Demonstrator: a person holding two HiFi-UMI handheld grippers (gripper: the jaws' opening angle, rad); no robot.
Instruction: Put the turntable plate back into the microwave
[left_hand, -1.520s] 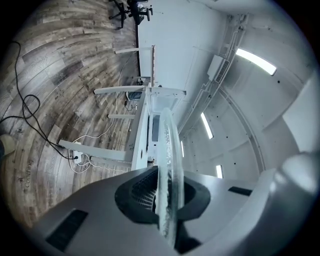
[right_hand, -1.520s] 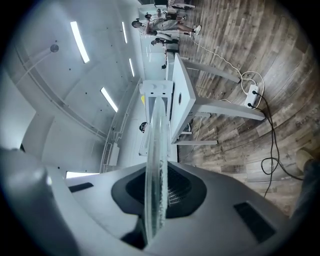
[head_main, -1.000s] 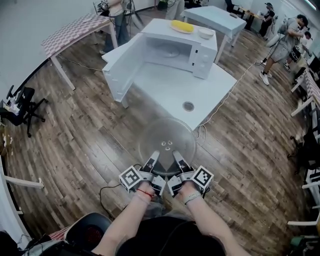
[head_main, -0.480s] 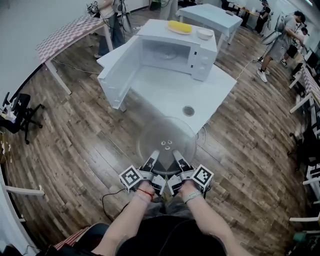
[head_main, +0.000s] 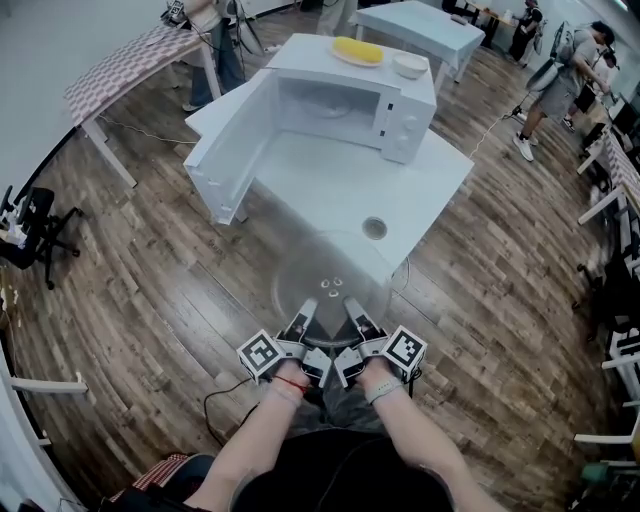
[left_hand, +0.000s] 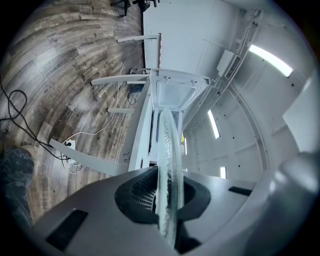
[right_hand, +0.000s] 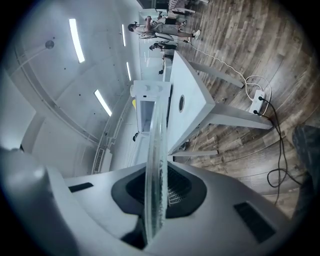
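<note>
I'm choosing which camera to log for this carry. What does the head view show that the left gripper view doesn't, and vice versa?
Head view only: the plate as a whole round disc, the left gripper and right gripper on its near rim, the bowl on the microwave. Left gripper view only: the plate edge-on, pinched between that gripper's jaws, and ceiling lights. Both: plate, microwave, table, floor.

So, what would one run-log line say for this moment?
left gripper: shut on turntable plate | right gripper: shut on turntable plate | microwave: door open
</note>
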